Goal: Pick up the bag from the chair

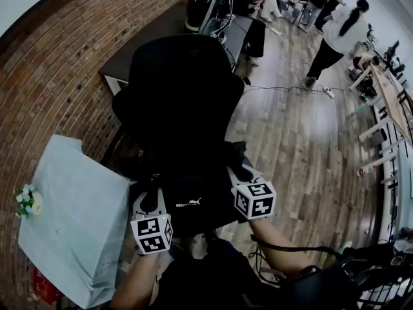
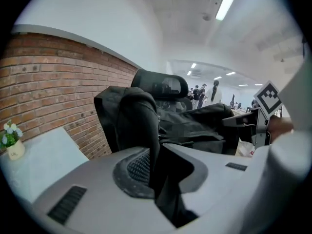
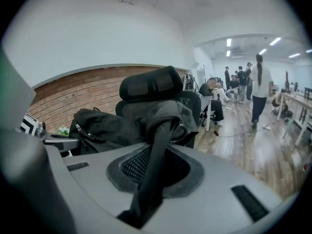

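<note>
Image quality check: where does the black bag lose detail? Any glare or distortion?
Head view: heavy fisheye bends the brick wall; bag and chair merge into one black mass. Left gripper view: ceiling light blown out, strap dark. Right gripper view: evenly lit, bag zipper readable, sheen on the floor.

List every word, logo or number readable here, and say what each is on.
None reads clearly.
White logo on the black bag: lettering too small to read.
Cubes on the left gripper and right gripper: black-and-white square markers, no letters or numbers.
</note>
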Demonstrator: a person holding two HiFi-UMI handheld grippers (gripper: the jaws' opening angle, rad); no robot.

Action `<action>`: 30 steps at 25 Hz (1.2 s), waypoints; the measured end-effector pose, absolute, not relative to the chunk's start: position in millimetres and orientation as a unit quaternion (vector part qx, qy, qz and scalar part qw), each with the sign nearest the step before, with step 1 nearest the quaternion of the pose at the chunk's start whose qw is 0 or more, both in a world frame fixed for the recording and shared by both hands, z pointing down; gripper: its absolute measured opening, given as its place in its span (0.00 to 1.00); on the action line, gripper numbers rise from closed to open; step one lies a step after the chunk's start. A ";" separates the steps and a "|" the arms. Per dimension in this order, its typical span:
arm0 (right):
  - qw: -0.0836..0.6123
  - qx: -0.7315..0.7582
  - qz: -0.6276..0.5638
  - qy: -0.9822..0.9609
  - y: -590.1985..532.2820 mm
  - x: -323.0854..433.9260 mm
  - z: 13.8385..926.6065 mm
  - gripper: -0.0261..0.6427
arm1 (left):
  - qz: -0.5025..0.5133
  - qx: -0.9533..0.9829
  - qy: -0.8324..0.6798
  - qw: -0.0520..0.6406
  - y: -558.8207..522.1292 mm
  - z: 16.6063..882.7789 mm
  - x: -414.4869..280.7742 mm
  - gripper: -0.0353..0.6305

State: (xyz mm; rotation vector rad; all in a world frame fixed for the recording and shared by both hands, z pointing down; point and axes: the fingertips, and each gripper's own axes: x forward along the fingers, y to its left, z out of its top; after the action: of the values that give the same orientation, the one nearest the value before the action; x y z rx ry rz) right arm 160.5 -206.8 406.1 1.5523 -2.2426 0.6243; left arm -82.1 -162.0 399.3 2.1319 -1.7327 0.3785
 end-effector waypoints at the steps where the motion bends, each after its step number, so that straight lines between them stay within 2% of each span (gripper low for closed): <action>1: 0.166 0.548 0.214 -0.792 -206.6 160.0 396.6 0.15 | 0.128 0.760 -0.613 0.176 -162.8 390.1 -82.9 0.15; 21: 0.089 0.566 0.109 -0.812 -185.0 156.0 262.9 0.15 | 0.037 0.798 -0.598 0.062 -142.4 256.2 -87.8 0.14; 30: 0.072 0.574 0.078 -0.812 -176.5 156.8 234.1 0.15 | 0.012 0.805 -0.592 0.043 -139.5 232.4 -88.1 0.14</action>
State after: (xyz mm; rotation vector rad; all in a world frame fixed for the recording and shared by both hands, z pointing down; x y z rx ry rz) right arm 156.8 -176.5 234.1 1.7233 -2.4403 0.2330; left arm -88.1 -139.5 232.4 2.4606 -1.8115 0.0369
